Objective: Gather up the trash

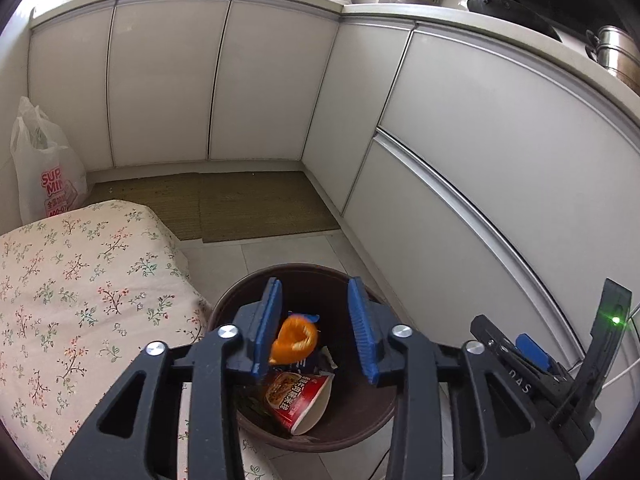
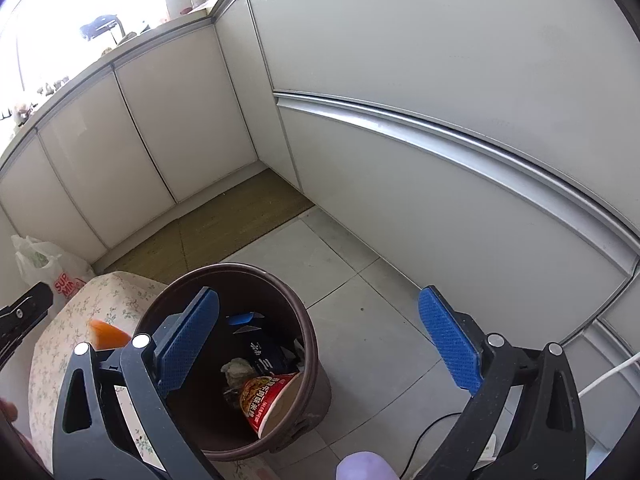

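A brown round trash bin (image 1: 362, 420) stands on the tiled floor and also shows in the right wrist view (image 2: 308, 332). Inside lie a red instant-noodle cup (image 1: 302, 400) (image 2: 272, 402), a dark wrapper (image 2: 266, 354) and crumpled paper. My left gripper (image 1: 316, 330) hovers over the bin with its jaws apart; an orange peel (image 1: 296, 338) sits against the left blue pad, apart from the right pad. The peel's tip shows in the right wrist view (image 2: 108, 334). My right gripper (image 2: 320, 344) is wide open and empty above the bin's right side.
A table with a floral cloth (image 1: 72, 292) stands left of the bin. White cabinet doors (image 1: 500, 152) run along the back and right. A woven mat (image 1: 240, 204) lies on the floor. A white shopping bag (image 1: 48, 172) stands in the left corner. A white cable (image 2: 612, 376) runs at the right.
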